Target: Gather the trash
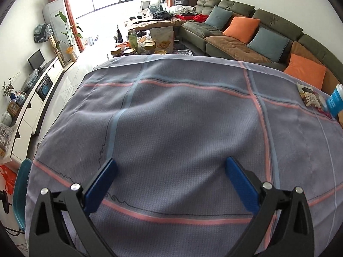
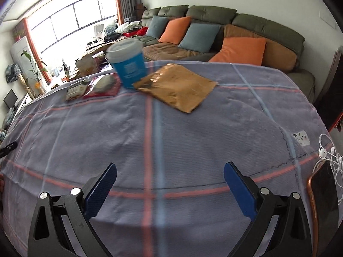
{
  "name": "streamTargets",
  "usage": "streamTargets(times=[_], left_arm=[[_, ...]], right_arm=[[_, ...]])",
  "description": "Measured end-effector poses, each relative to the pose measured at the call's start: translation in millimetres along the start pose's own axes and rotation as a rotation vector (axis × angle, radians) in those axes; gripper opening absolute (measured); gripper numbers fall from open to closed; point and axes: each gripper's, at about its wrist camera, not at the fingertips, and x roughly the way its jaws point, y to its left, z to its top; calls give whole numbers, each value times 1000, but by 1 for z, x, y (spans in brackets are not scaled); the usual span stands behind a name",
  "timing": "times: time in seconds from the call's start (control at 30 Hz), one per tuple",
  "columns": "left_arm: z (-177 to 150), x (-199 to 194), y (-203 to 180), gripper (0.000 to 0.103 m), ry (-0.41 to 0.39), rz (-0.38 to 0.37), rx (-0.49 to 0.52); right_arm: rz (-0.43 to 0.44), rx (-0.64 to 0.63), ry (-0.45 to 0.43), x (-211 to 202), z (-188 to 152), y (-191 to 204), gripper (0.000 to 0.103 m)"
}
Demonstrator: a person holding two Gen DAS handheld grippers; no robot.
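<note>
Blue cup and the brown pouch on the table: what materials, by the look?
Blue cup: probably paper or thin plastic with a printed blue sleeve, matte; pale plastic-looking lid. Motion blur leaves it open.
Brown pouch: glossy metallised plastic film, judging by bright crinkled reflections and a serrated sealed edge. Both lie on the tablecloth.

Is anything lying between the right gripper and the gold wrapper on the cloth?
Nothing visible does. The right gripper is open over bare tablecloth, and the gold wrapper lies ahead across clear cloth. The blue cup stands just beyond the wrapper's left edge, not in the path.
</note>
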Motion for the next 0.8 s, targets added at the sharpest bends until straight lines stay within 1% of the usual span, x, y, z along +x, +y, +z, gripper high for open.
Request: streamTargets(times=[0.17, 0.3, 0.8], left_arm=[[4, 0, 0, 100, 1, -1, -1], [4, 0, 0, 100, 1, -1, -1], [4, 0, 0, 100, 1, -1, -1]], right_arm=[[-57, -41, 32, 11, 7, -11, 99], [-60, -72, 39, 14, 11, -10, 100], [-51, -78, 41, 17, 16, -12, 100]])
